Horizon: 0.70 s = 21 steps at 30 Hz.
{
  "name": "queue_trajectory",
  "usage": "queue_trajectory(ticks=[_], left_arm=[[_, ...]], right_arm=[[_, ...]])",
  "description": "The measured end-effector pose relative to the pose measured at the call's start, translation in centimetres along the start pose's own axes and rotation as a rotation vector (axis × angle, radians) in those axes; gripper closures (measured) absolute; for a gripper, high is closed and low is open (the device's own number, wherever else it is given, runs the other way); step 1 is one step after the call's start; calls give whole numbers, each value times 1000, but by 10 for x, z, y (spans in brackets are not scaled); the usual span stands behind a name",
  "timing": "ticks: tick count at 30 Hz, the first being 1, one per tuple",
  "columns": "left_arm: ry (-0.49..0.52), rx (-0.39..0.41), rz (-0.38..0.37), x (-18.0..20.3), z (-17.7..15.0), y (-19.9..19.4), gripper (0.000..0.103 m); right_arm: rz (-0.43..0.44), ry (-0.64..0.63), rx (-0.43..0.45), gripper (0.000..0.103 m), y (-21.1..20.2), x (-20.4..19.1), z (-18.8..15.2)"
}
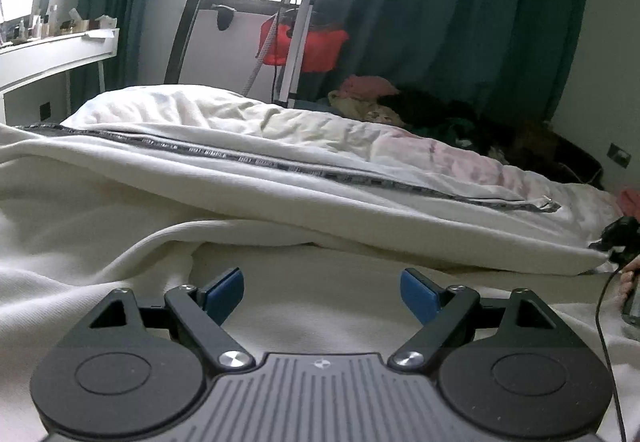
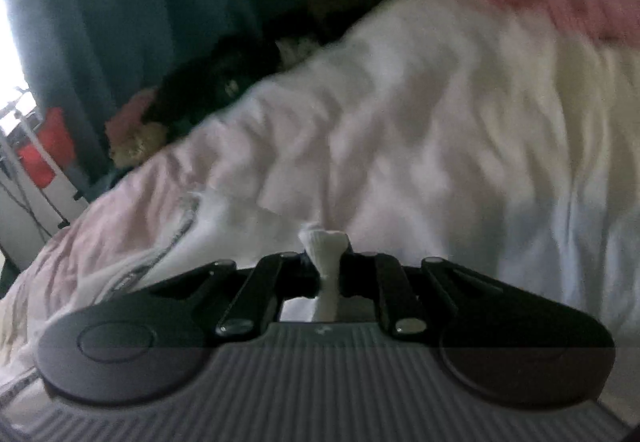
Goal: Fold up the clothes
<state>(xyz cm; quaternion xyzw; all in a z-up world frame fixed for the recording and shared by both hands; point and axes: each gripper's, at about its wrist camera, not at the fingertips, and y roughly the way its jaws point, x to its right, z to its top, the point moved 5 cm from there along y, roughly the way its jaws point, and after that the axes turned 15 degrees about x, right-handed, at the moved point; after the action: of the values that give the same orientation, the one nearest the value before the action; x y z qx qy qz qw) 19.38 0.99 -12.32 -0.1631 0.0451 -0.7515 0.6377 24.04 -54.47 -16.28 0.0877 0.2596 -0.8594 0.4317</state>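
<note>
A white garment with a dark printed stripe along it lies spread over the bed. My left gripper is open, its blue pads apart just above the white cloth, holding nothing. My right gripper is shut on a pinched fold of the white garment, which sticks up between the jaws. The striped edge of the garment trails to the left in the blurred right wrist view. The right gripper also shows at the far right of the left wrist view.
A rumpled white and pink duvet covers the bed behind the garment. A heap of dark and pink clothes lies at the far side. A white desk, a stand with a red bag and green curtains are beyond.
</note>
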Motion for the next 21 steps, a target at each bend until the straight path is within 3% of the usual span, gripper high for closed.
queue_trajectory(ticks=[4, 8, 12, 16, 21], left_arm=[[17, 7, -4, 2, -3, -1, 16], [3, -6, -19, 5, -5, -3, 16], [14, 10, -26, 7, -3, -8, 16], [4, -5, -47, 11, -5, -13, 15], [54, 11, -63, 21, -7, -19, 15]], right_arm=[[21, 21, 4, 92, 6, -35, 38], [213, 41, 197, 92, -20, -96, 123], [228, -6, 302, 92, -34, -105, 153], [138, -95, 232, 92, -25, -54, 98], [37, -160, 13, 90, -11, 18, 7]])
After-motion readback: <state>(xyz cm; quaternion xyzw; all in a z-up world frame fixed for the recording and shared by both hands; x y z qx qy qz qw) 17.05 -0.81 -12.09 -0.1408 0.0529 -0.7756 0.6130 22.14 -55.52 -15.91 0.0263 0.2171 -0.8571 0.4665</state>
